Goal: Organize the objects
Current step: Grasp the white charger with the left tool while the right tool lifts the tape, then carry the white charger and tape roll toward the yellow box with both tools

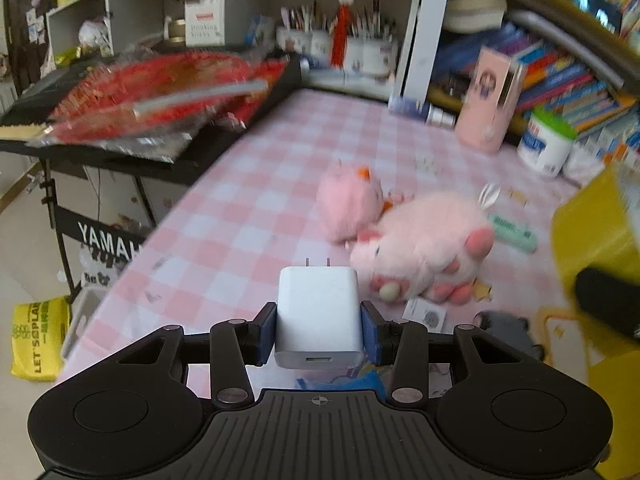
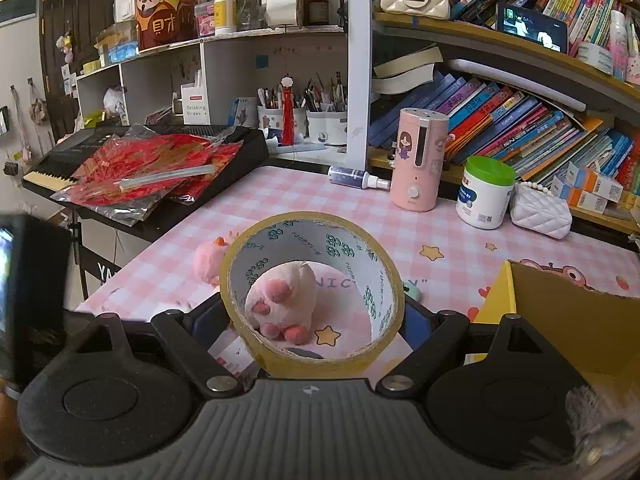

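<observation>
My left gripper pinches a white charger across its sides, prongs pointing away over the pink checked desk. My right gripper clamps a tape roll, its hole facing forward. The yellow box sits just right of the tape, nearer that hand.

Left tongs grip white charger w/ prongs fwd.

Books fill the shelf behind a black keyboard.
</observation>
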Action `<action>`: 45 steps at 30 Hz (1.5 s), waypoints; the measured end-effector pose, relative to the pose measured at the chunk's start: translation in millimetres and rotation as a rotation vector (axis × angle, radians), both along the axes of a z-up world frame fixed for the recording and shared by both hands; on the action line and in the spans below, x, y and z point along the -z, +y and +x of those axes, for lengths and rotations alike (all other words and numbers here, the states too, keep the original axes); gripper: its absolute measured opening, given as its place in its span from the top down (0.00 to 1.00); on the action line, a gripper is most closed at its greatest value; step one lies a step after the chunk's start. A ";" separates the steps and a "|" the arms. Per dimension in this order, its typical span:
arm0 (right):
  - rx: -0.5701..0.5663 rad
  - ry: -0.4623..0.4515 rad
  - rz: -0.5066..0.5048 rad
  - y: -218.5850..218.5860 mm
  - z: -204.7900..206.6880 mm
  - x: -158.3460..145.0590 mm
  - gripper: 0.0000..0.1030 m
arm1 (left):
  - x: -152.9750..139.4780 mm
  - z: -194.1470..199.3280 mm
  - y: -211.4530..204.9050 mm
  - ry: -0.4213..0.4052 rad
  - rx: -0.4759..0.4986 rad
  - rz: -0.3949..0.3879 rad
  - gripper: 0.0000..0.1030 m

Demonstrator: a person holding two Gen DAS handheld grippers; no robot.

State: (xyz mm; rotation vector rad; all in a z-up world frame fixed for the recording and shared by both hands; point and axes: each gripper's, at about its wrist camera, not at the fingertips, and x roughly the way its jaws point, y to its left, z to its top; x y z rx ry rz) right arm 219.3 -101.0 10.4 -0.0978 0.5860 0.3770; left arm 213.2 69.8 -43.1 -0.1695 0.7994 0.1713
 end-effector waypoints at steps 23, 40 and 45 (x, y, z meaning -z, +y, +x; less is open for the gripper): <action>0.122 0.092 -0.033 -0.1 -115.4 9.6 0.16 | -46.6 -132.4 6.9 -0.146 0.152 -0.045 0.60; 0.332 0.147 0.027 -34.5 -227.1 18.2 0.16 | -40.3 -206.7 -31.9 -0.099 0.400 -0.054 0.60; 0.391 0.160 0.036 -45.7 -247.6 21.1 0.16 | -37.0 -218.7 -42.7 -0.086 0.461 -0.058 0.60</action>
